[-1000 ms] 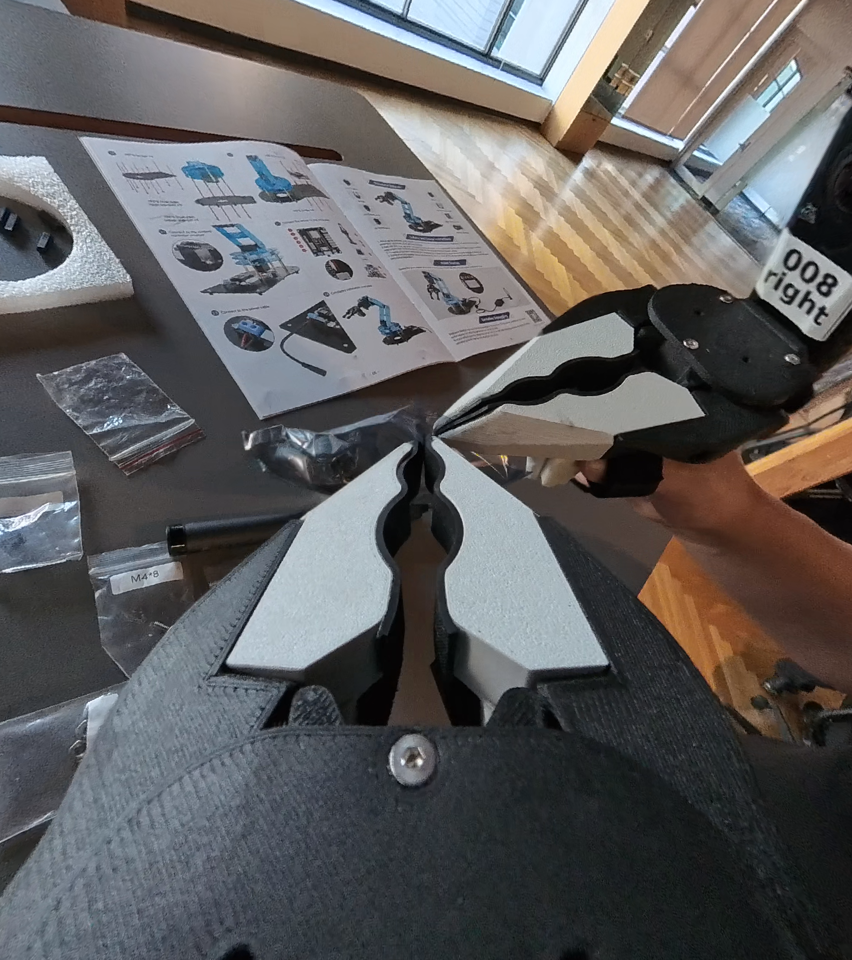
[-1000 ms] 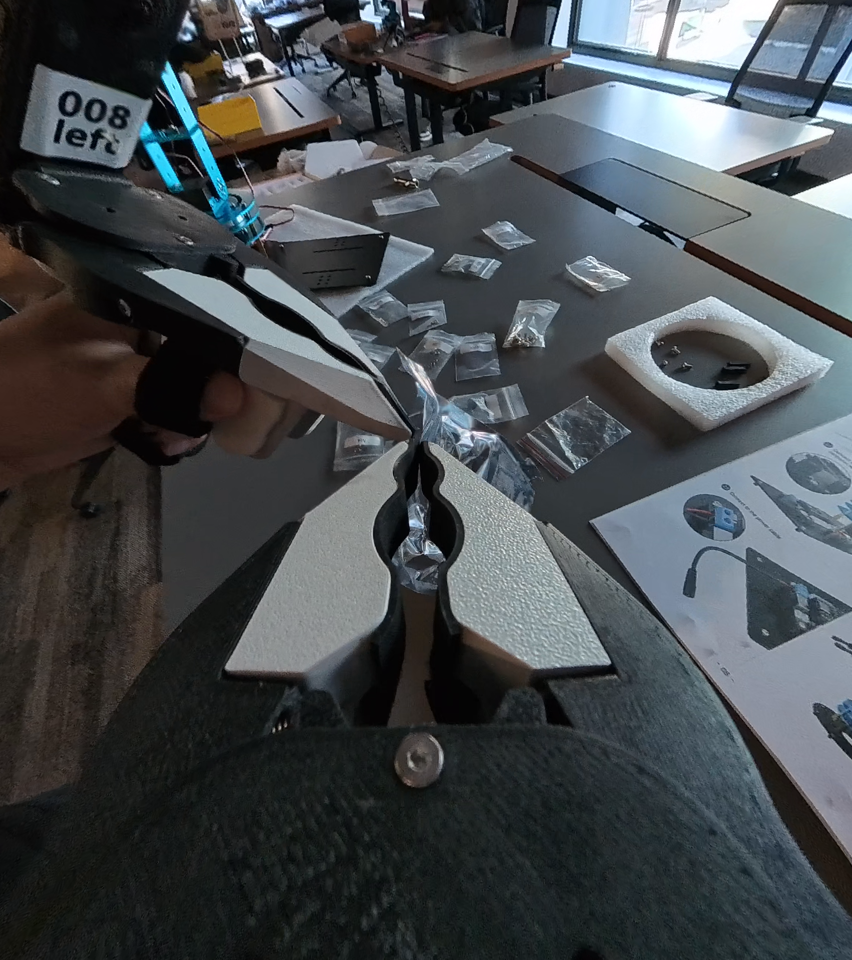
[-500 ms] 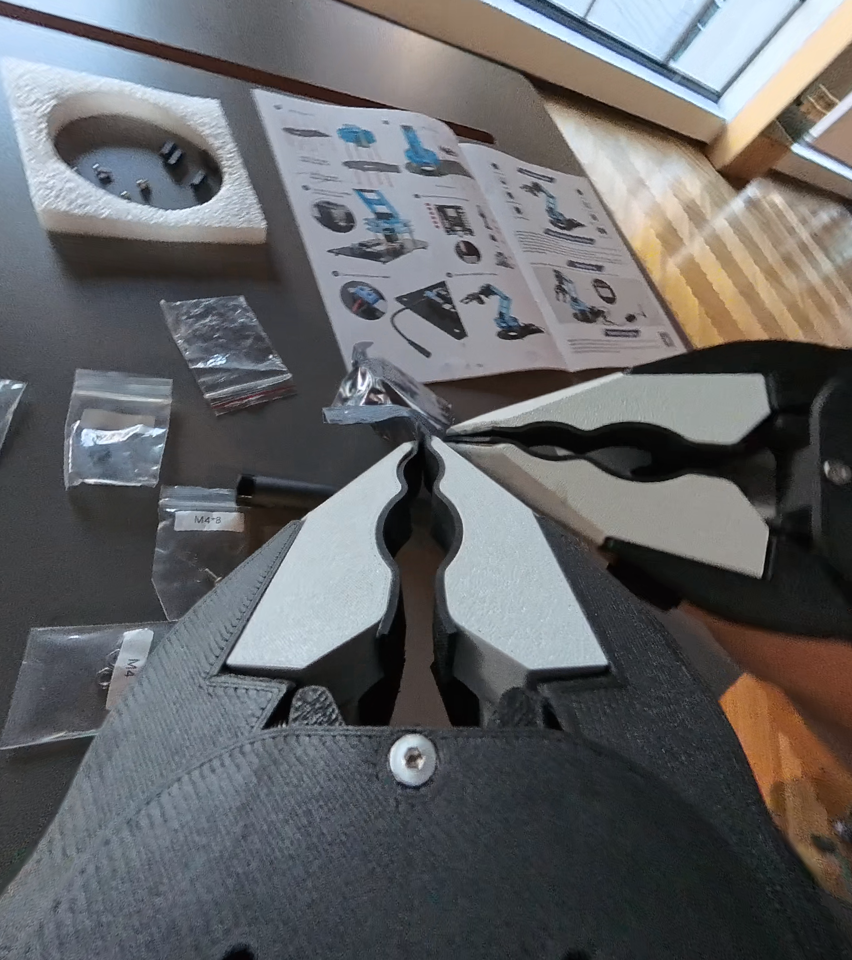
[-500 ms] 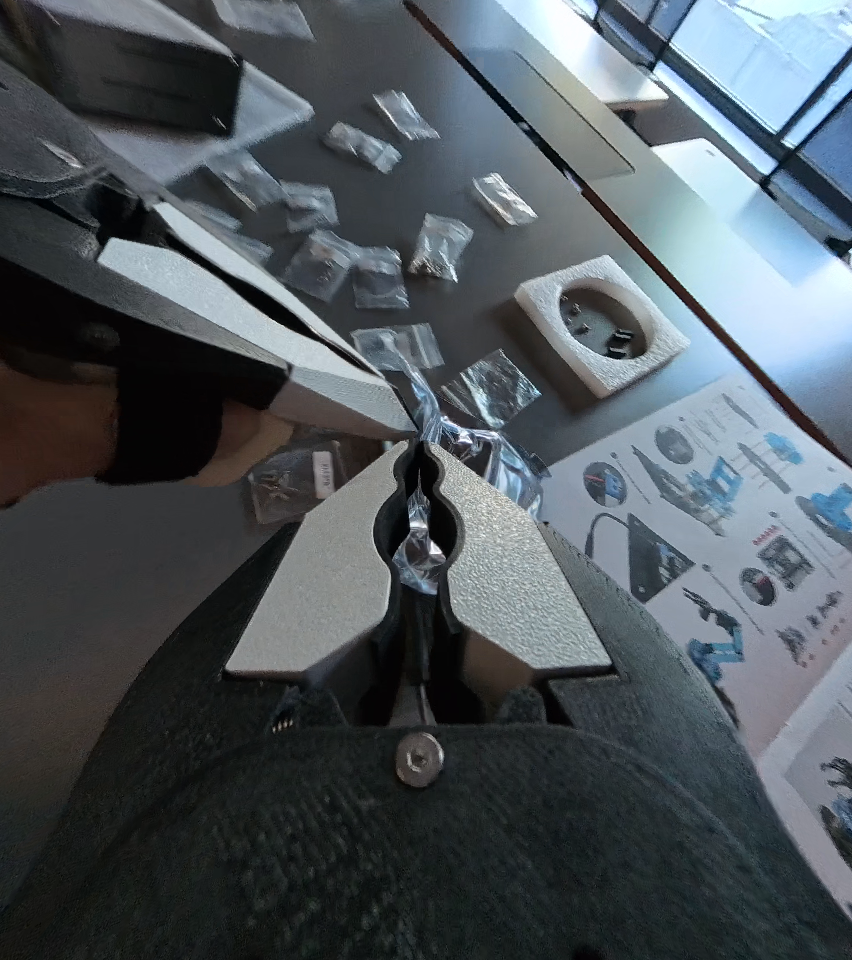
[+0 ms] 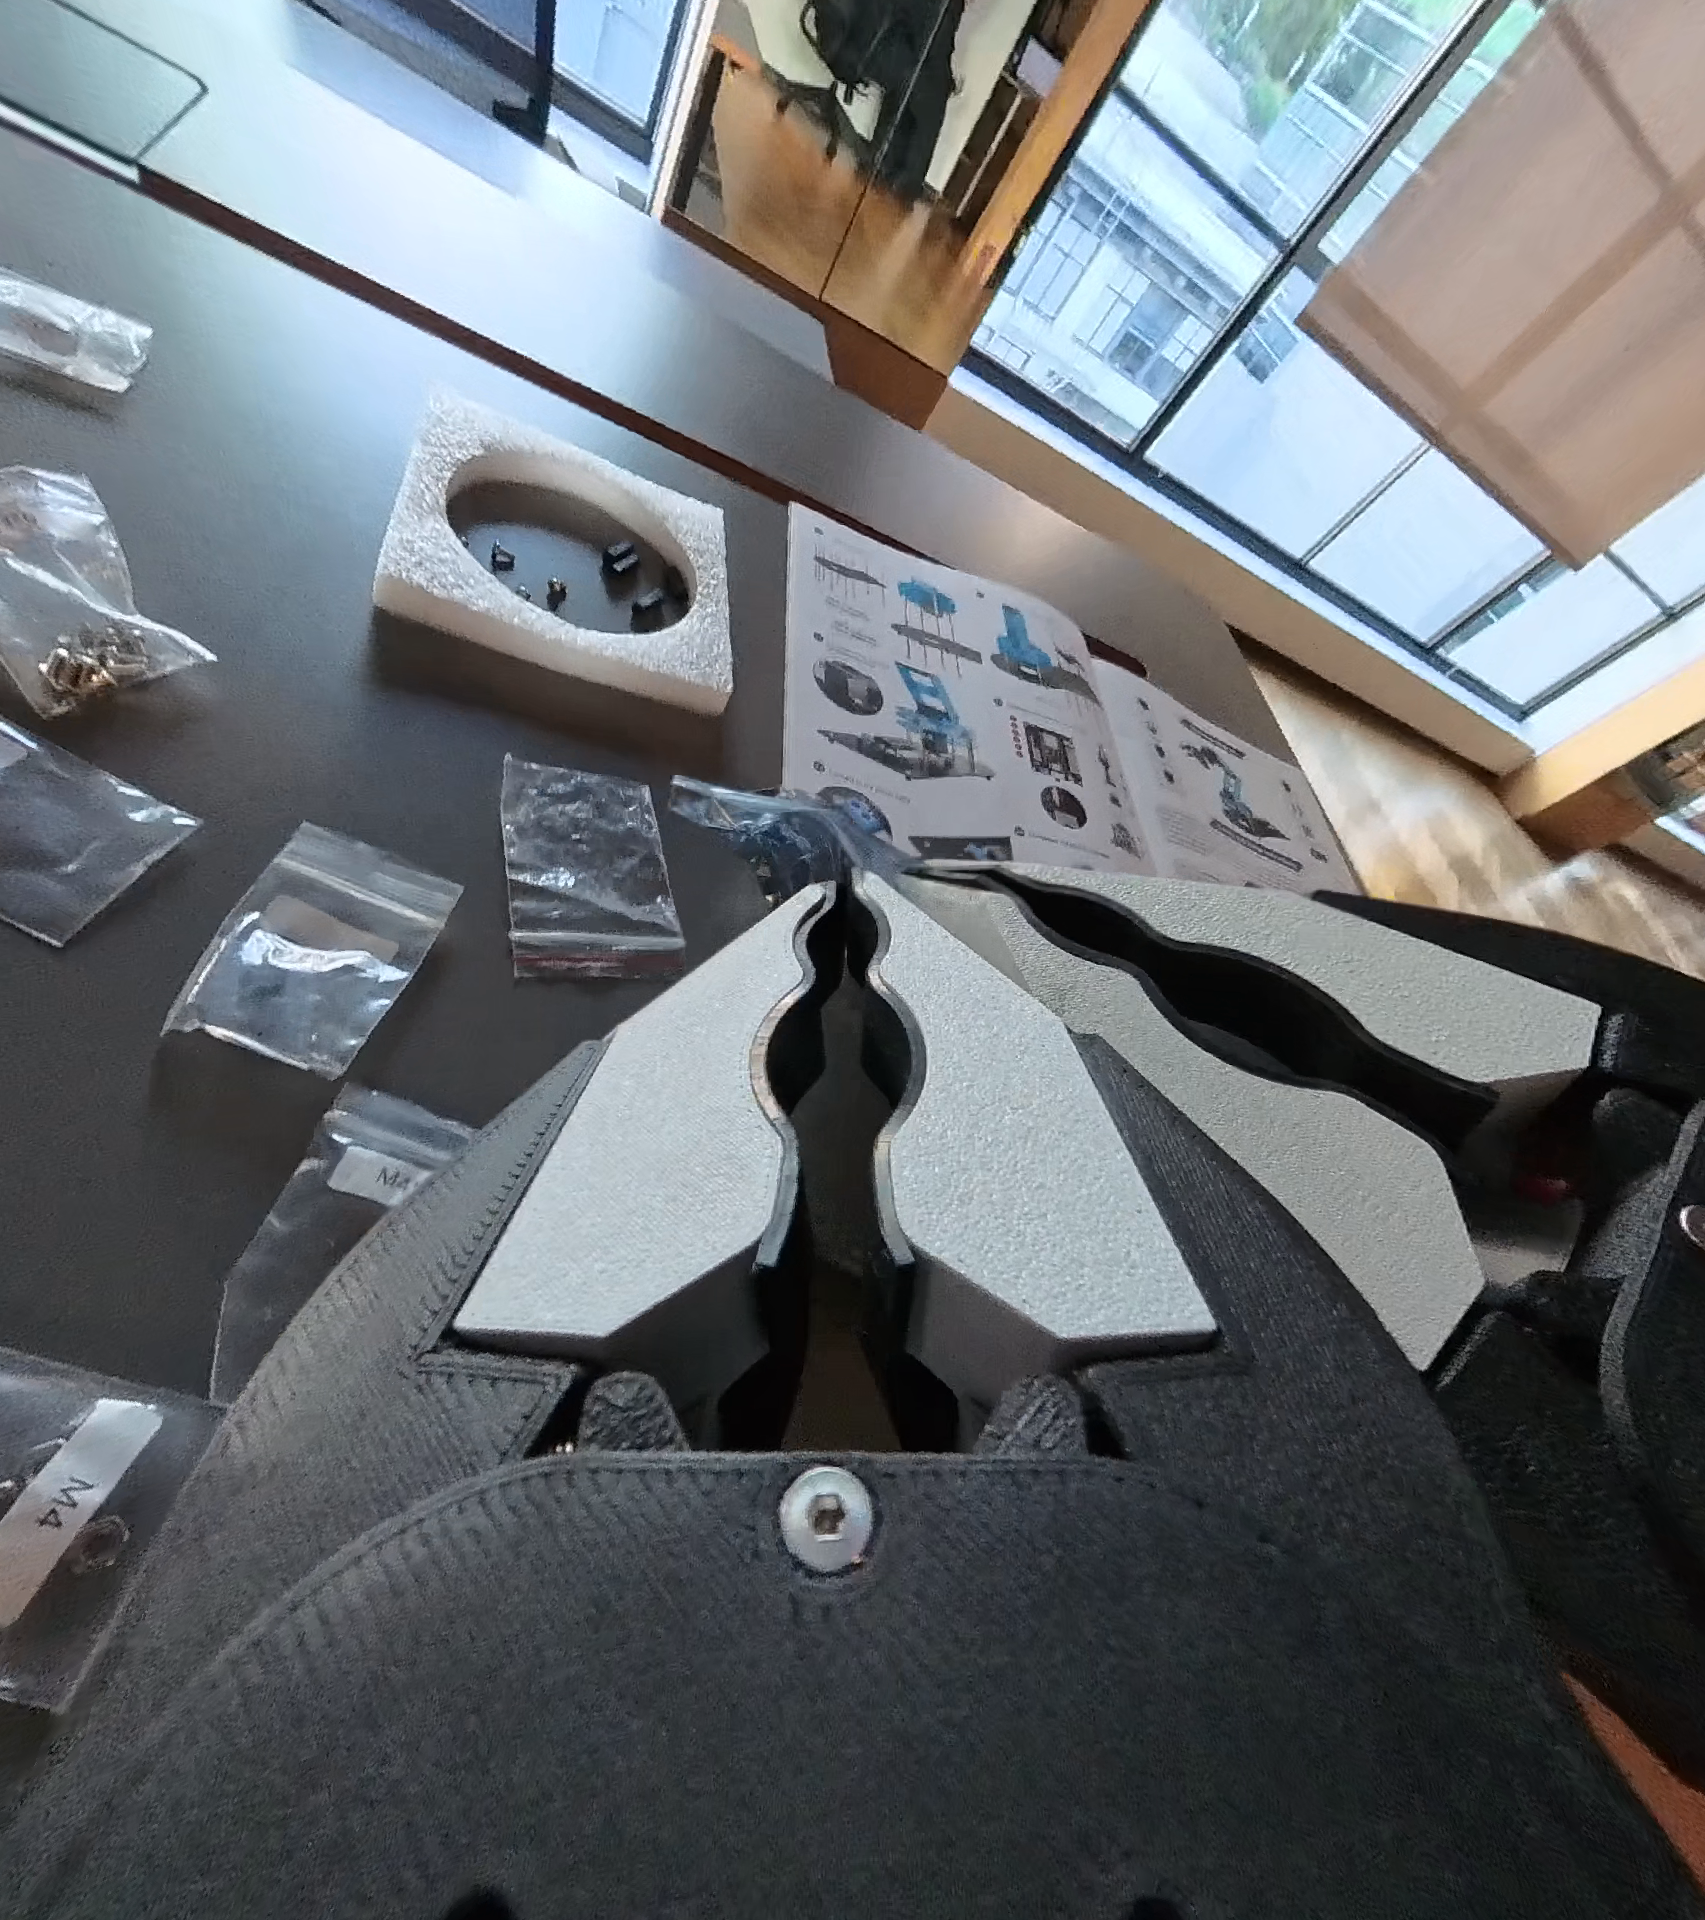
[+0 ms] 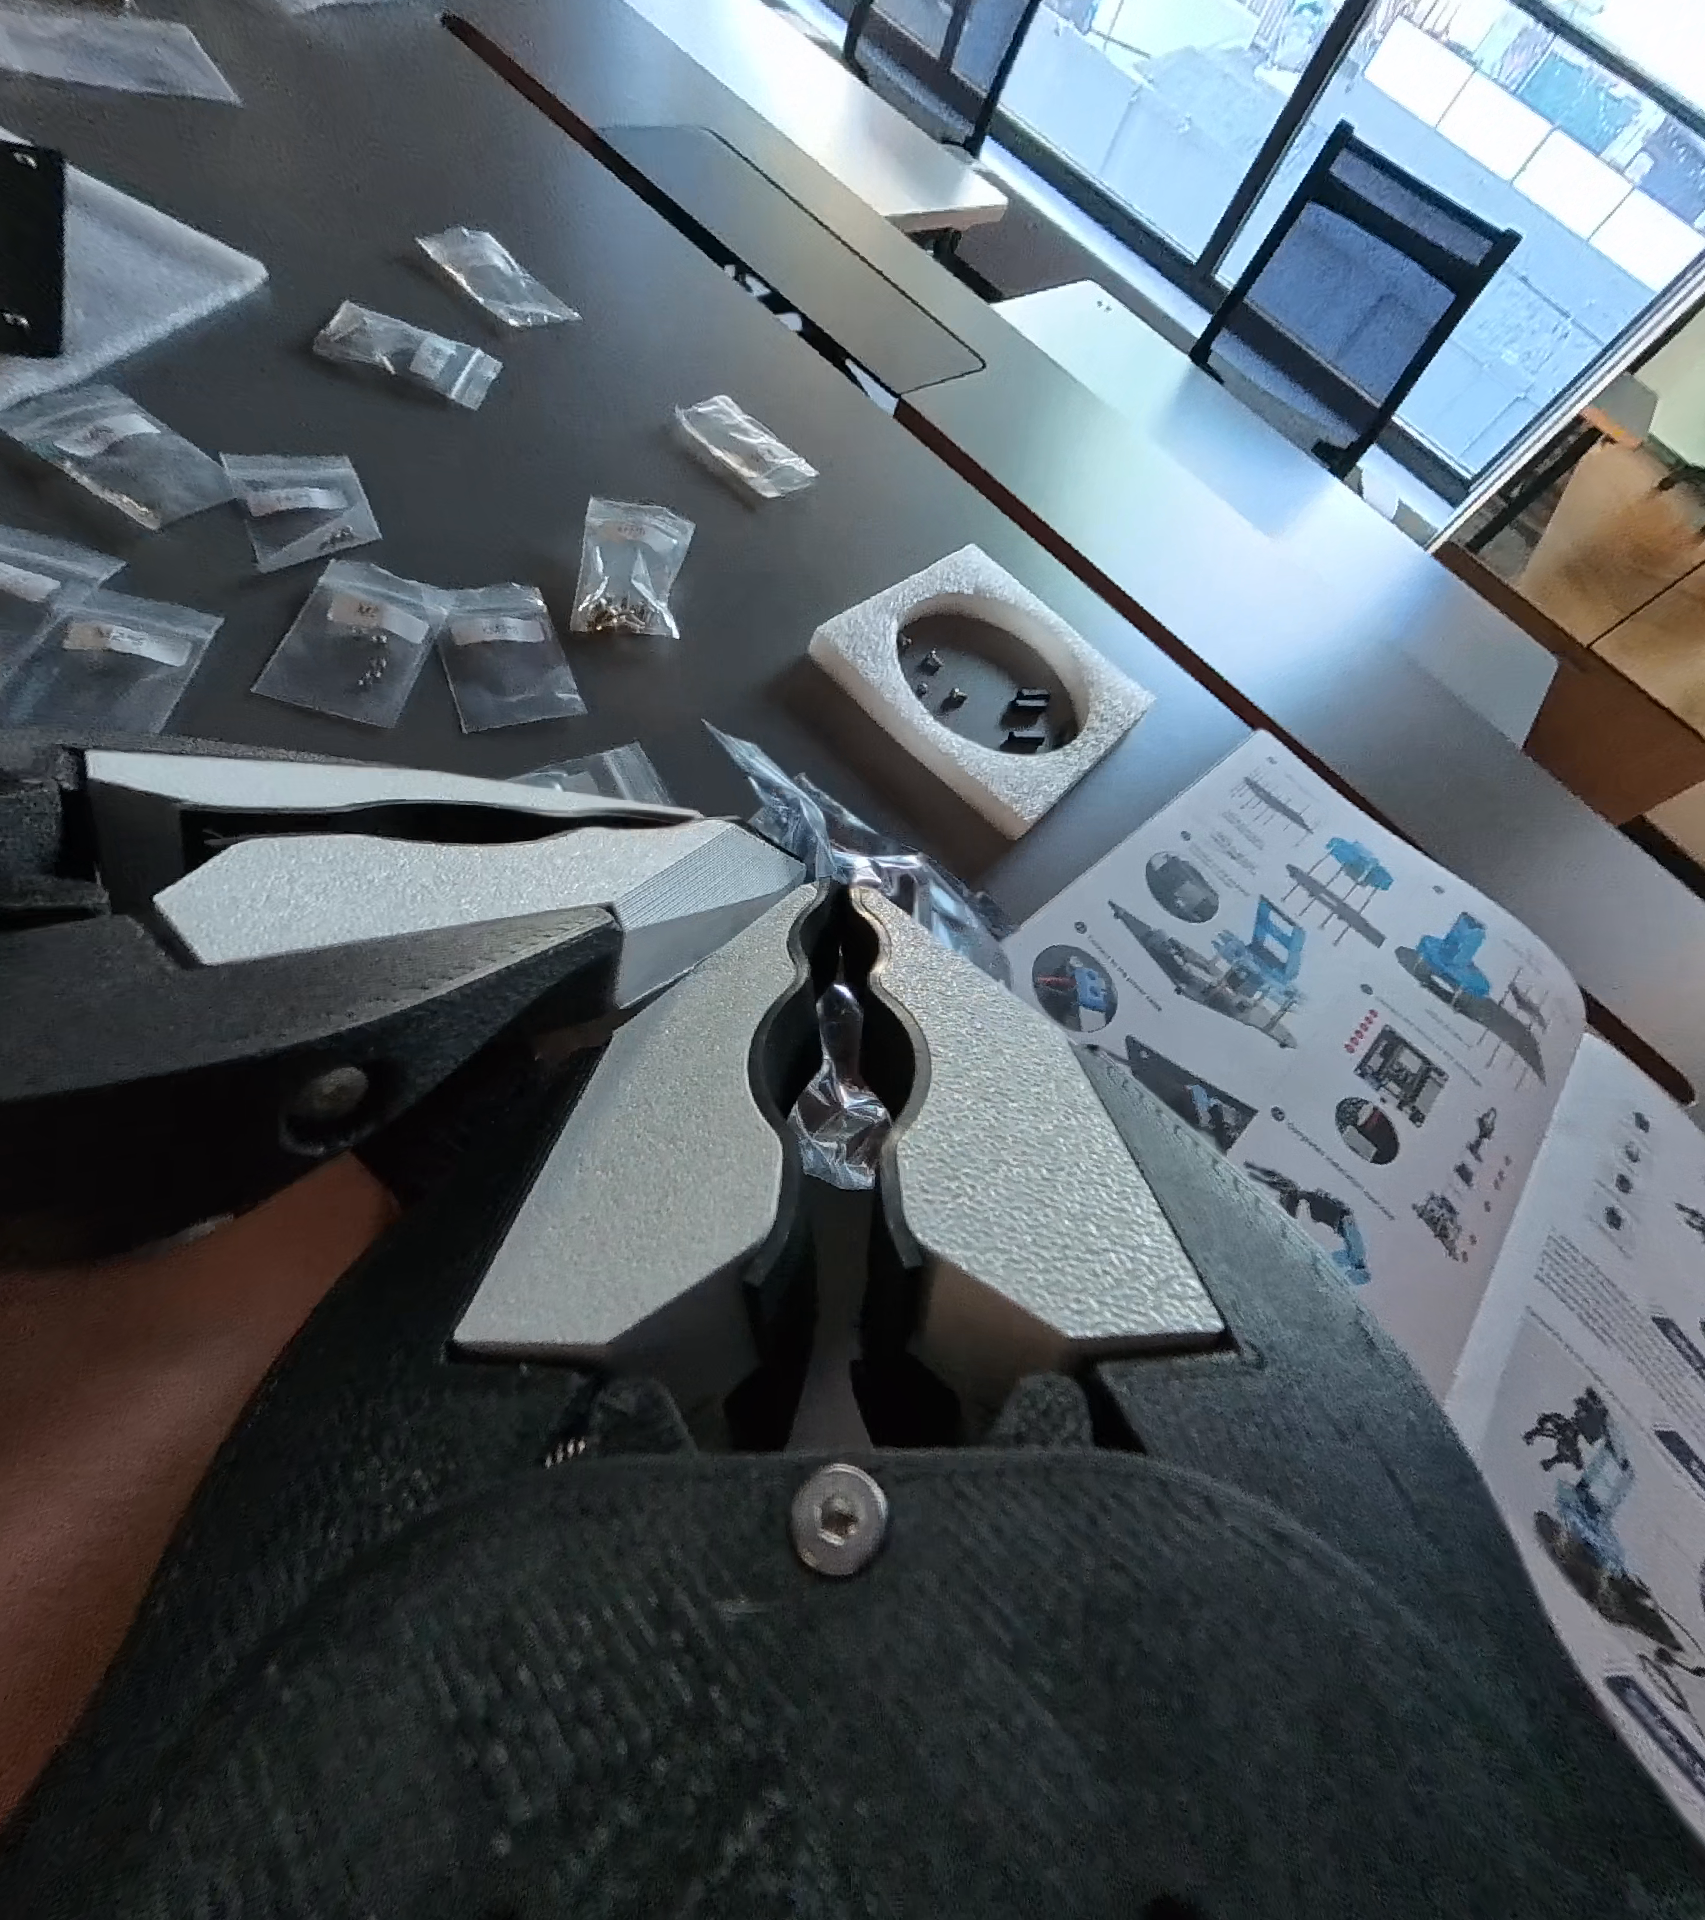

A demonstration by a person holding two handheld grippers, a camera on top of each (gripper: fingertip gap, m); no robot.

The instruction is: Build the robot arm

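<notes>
your left claw (image 5: 846, 891) and right claw (image 6: 840, 896) both pinch one crumpled plastic bag (image 6: 832, 1101) above the worktop (image 5: 328, 416). only the right wrist view shows film trapped between the fingers; the left wrist view shows the bag (image 5: 775, 826) beyond the tips, near the instruction booklet (image 5: 993, 717).

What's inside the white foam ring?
Inside the foam ring: a few small dark parts lying loose on the bare table. The near wall hides anything tucked against it.
</notes>
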